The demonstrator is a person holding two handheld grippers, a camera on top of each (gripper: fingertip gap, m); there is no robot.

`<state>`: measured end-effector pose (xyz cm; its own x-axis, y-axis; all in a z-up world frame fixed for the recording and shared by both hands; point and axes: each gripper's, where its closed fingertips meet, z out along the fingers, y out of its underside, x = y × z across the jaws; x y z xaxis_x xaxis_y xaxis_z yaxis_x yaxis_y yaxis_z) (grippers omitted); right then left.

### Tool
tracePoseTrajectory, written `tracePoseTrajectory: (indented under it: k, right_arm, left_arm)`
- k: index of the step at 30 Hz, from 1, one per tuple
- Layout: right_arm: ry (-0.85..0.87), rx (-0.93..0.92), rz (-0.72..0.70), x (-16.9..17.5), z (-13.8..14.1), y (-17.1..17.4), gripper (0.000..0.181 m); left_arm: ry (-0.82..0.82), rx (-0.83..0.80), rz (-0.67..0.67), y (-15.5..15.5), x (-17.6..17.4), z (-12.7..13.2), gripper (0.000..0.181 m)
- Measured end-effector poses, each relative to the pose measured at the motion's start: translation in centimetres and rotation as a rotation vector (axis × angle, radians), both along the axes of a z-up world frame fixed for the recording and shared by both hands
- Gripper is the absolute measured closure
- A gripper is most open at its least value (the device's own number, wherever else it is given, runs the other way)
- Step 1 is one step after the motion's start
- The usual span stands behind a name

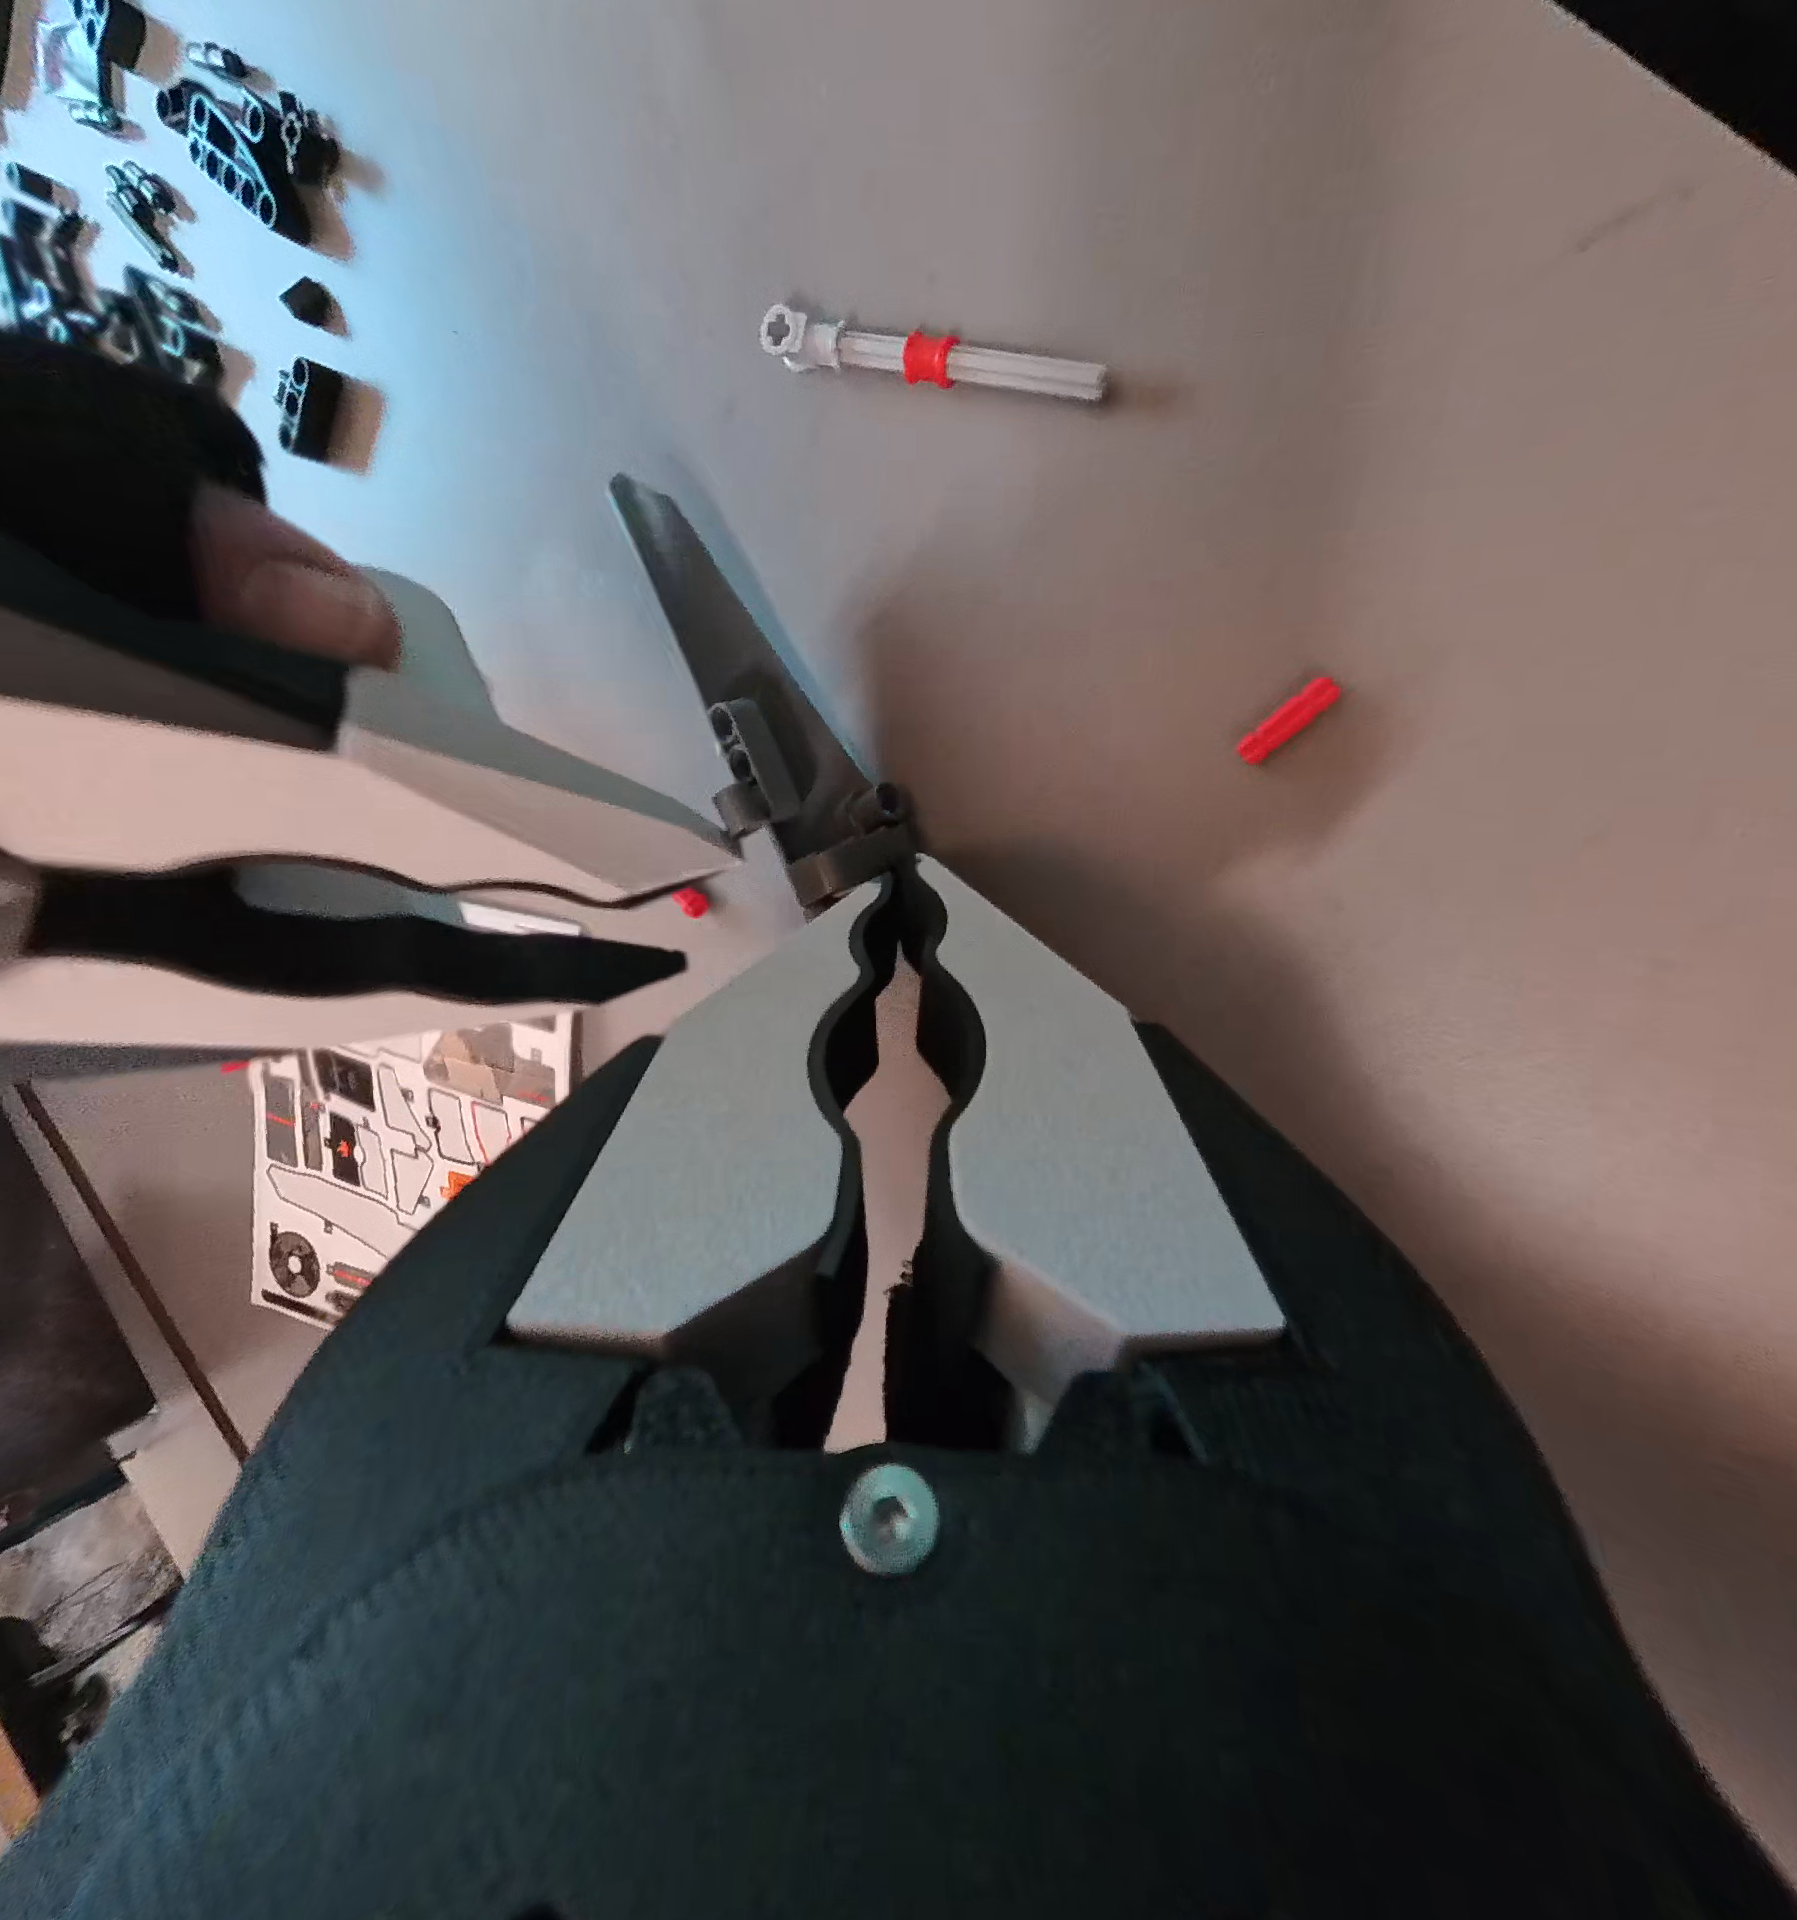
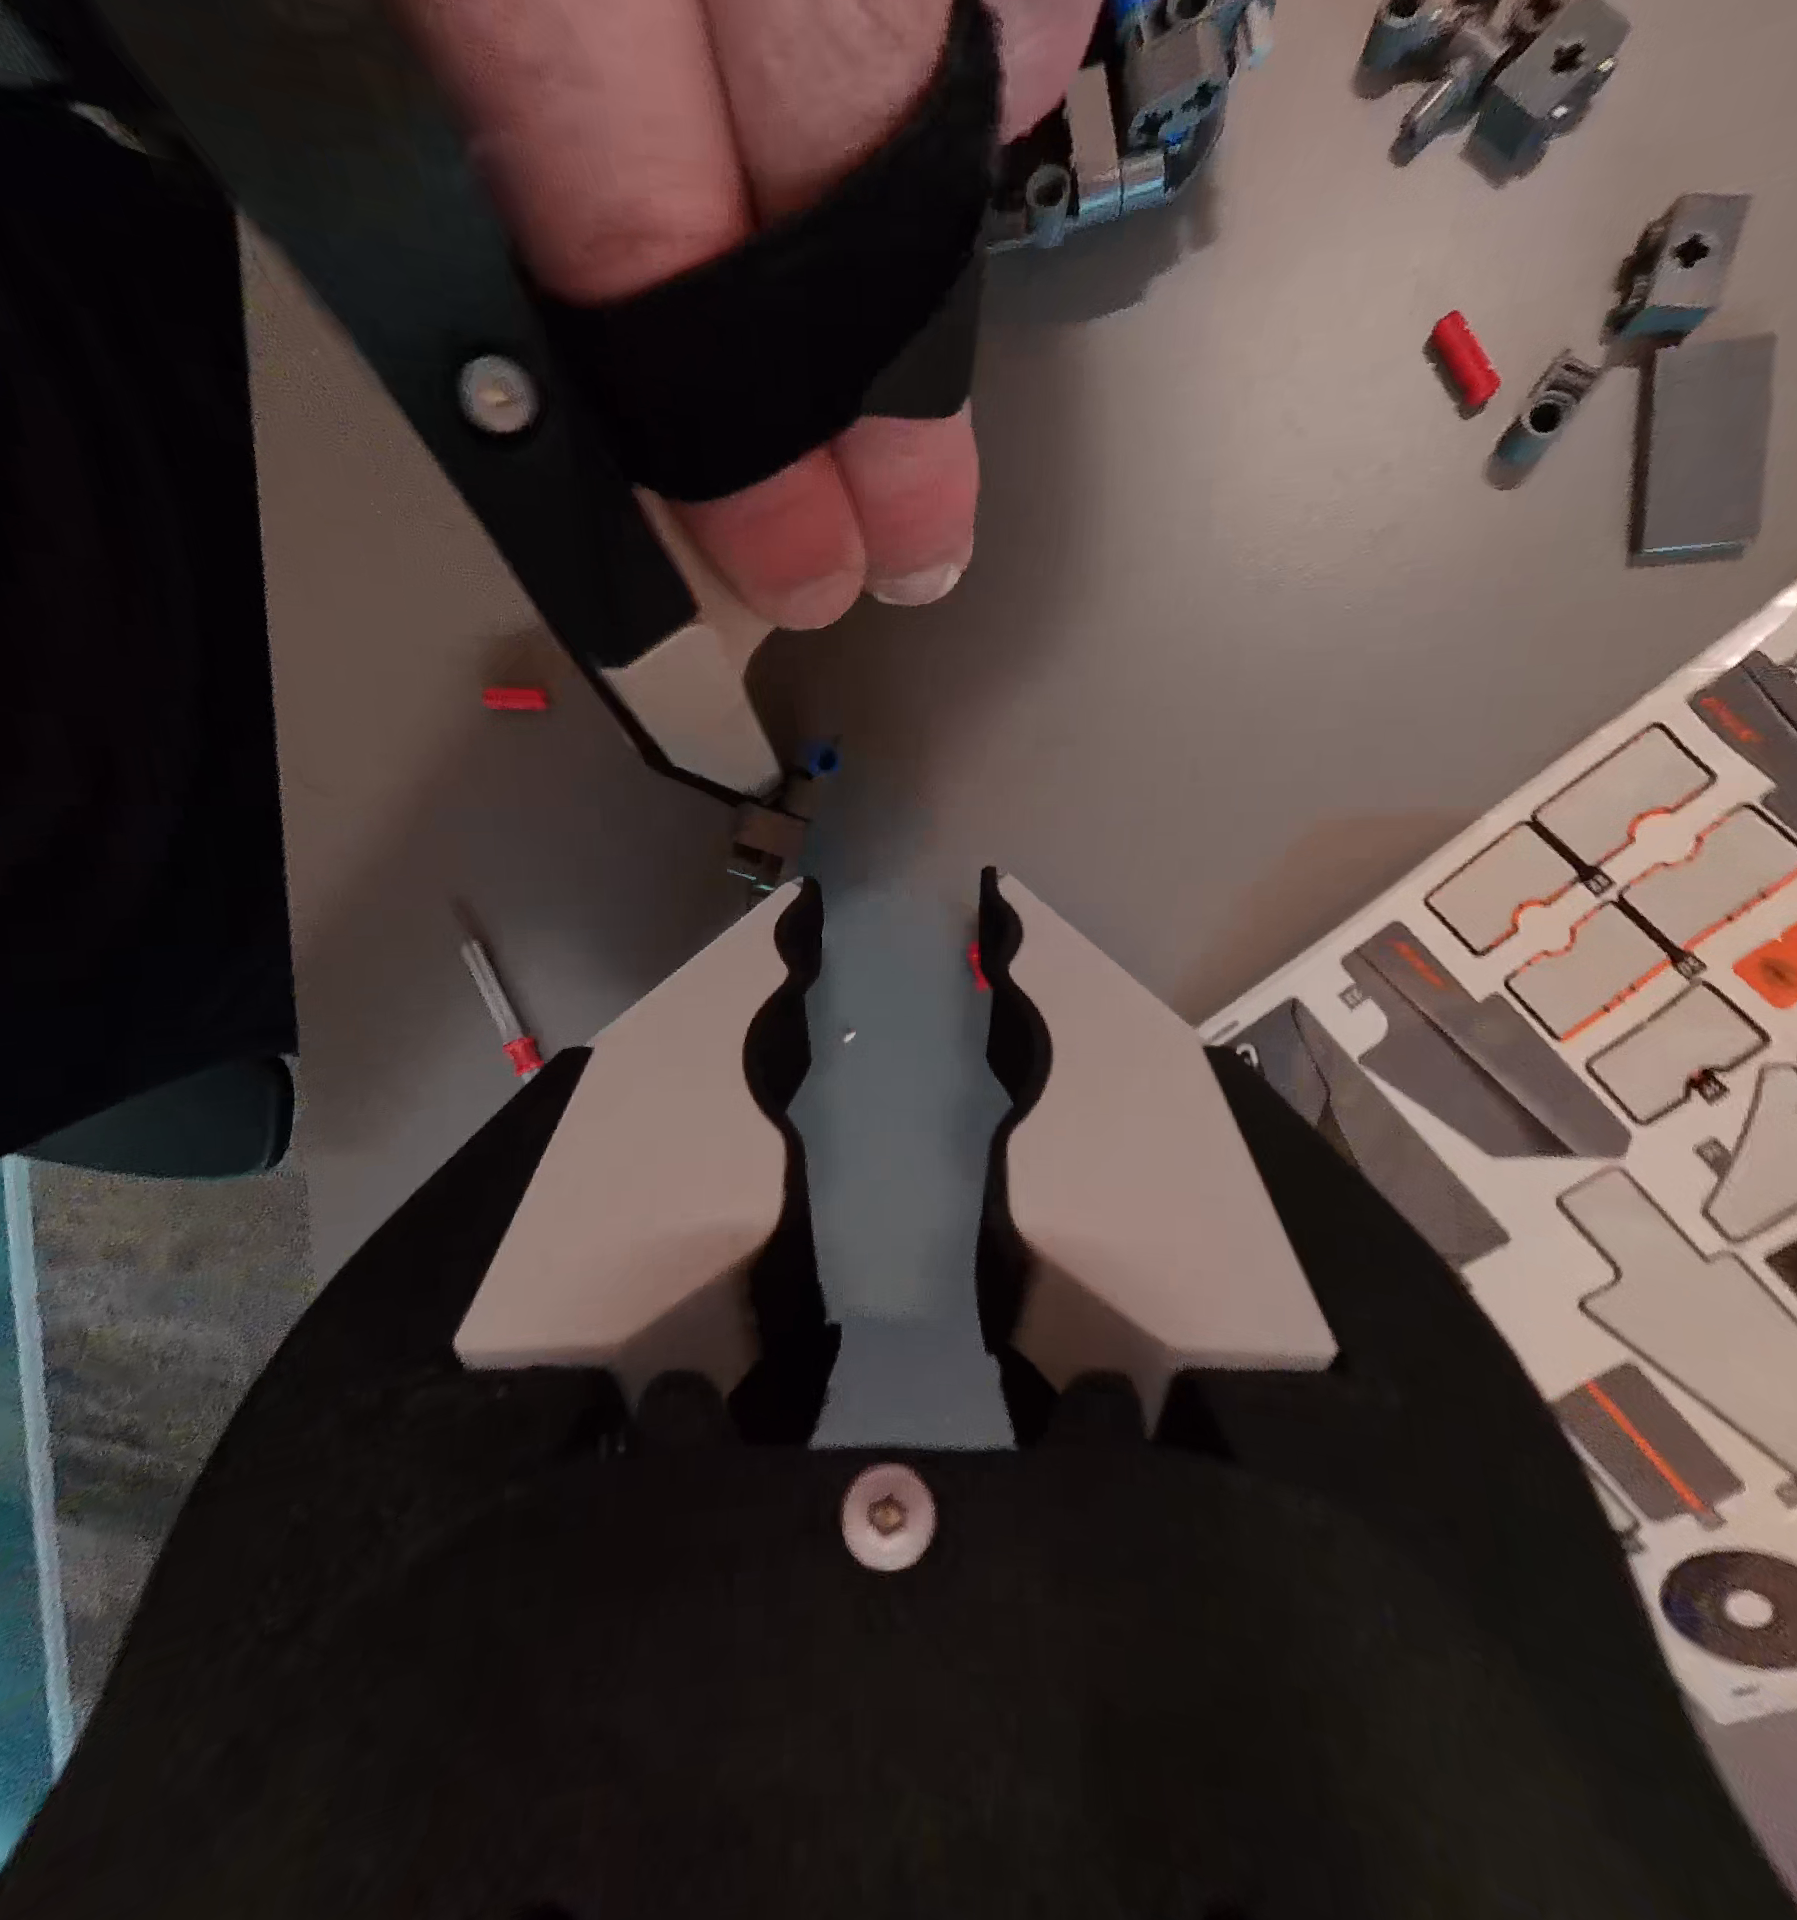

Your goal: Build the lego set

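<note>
Left gripper (image 1: 899,894) fingers pinched on dark panel's (image 1: 712,634) near end, long axis pointing away; right gripper (image 2: 899,894) fingers wide, alongside.

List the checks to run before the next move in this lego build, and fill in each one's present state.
1. Left tongs closed on the dark grey panel: ok, pinched at its connector end.
2. Panel lifted off the table: cannot tell.
3. Right tongs gripping the small red peg: cannot tell. The peg sits against one pad and the jaws stand apart.
4. Right tongs lined up with the panel: ok, the panel shows along their gap.
5. Spare red peg and grey axle free to pick: ok, both lie alone on the table.
</note>
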<state>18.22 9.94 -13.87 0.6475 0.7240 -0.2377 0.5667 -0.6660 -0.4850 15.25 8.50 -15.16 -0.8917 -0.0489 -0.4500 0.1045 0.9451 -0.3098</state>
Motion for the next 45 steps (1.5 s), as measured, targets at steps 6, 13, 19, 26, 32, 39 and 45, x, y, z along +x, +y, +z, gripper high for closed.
tracePoseTrajectory:
  k: [6, 13, 19, 26, 32, 39, 45]
  right_arm:
    - [-0.008, 0.099, -0.097, -0.9, 1.0, -1.9, 0.146]
    - [0.005, 0.117, -0.175, -1.5, -1.6, -2.0, 0.171]
    - [0.106, 0.083, -0.202, -1.2, -1.7, -2.3, 0.177]
    - [0.255, -0.010, -0.180, -1.5, -1.5, -2.2, 0.176]
    - [0.308, -0.063, -0.156, -1.3, -1.4, -2.2, 0.176]
    - [0.343, -0.086, -0.150, -1.3, -1.4, -2.1, 0.176]
    - [0.352, -0.082, -0.167, -1.2, -1.4, -2.0, 0.176]
  left_arm:
    - [-0.045, -0.018, 0.032, -0.2, 0.3, 0.0, 0.181]
    - [-0.107, 0.006, 0.050, -0.1, 0.6, 0.1, 0.181]
    - [-0.313, -0.062, 0.118, 0.5, 0.8, 3.2, 0.172]
    - [-0.435, 0.000, 0.108, 1.5, 2.1, 2.0, 0.137]
    - [-0.395, -0.014, 0.100, 1.6, 2.3, 2.1, 0.139]
    - [-0.352, -0.016, 0.101, 1.4, 2.1, 1.2, 0.147]
    - [-0.356, -0.045, 0.154, 1.6, 2.1, 1.4, 0.149]
